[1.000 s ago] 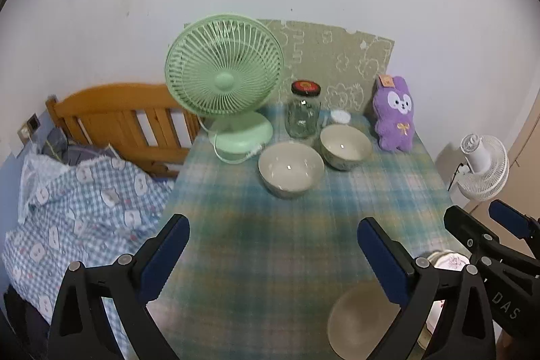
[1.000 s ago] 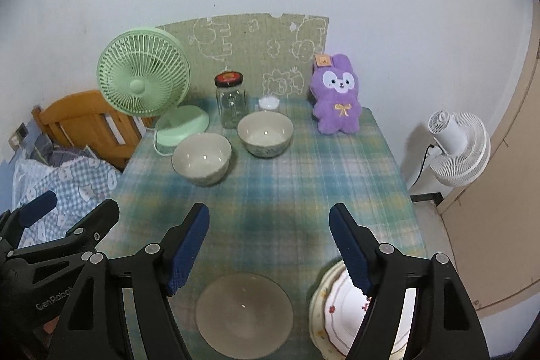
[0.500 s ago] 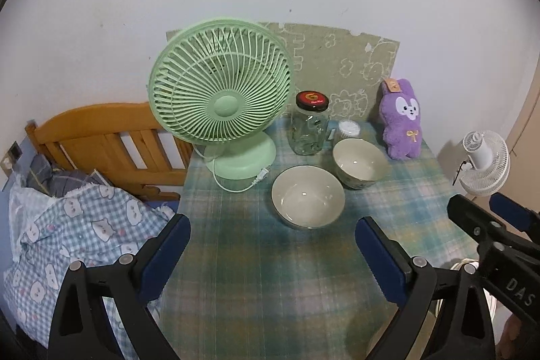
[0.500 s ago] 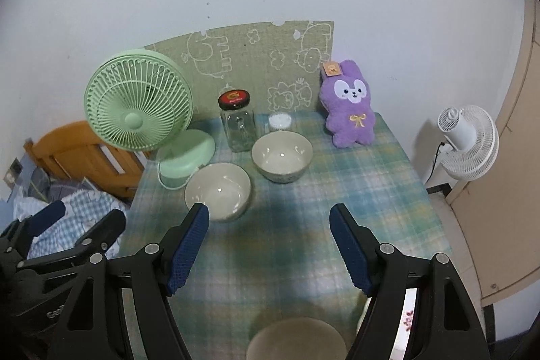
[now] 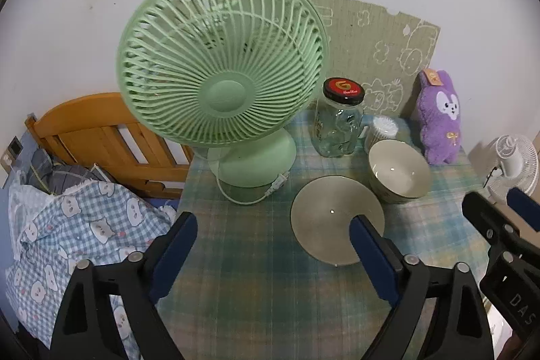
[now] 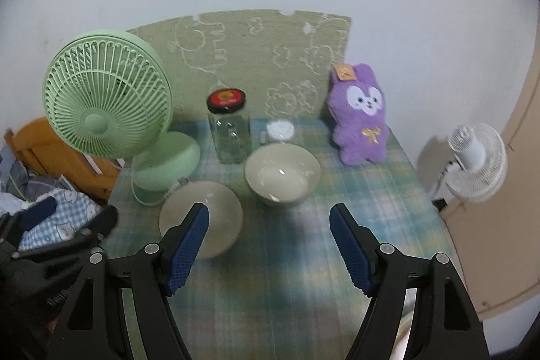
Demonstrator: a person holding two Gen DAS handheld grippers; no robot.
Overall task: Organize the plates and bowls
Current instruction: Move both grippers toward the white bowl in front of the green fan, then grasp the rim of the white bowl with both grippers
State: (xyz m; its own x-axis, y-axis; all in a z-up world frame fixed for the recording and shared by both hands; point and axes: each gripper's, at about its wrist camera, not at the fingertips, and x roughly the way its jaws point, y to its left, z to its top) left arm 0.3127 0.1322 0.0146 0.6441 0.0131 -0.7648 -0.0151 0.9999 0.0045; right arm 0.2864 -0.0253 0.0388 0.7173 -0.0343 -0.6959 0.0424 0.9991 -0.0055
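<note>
Two cream bowls stand on the plaid tablecloth. The nearer bowl [image 5: 336, 218] [image 6: 206, 215] sits left of the farther bowl [image 5: 398, 171] [image 6: 281, 174]. My left gripper [image 5: 270, 252] is open and empty, its right finger just in front of the nearer bowl. My right gripper [image 6: 270, 245] is open and empty, its left finger over the near rim of the nearer bowl and the farther bowl ahead between the jaws. Each gripper shows at the edge of the other's view [image 5: 499, 225] [image 6: 50, 225].
A green desk fan [image 5: 222, 63] [image 6: 108, 97] stands at the table's back left. A glass jar with a red lid [image 5: 339, 120] [image 6: 229, 130], a small white cup [image 6: 280, 130] and a purple plush rabbit [image 5: 438, 117] [image 6: 361, 117] line the back. A bed [image 5: 84, 208] lies left; a white fan [image 6: 476, 161] stands right.
Both grippers have moved forward towards the back of the table; the bowls and fan look larger and closer. The plates near the front edge have dropped out of view.
</note>
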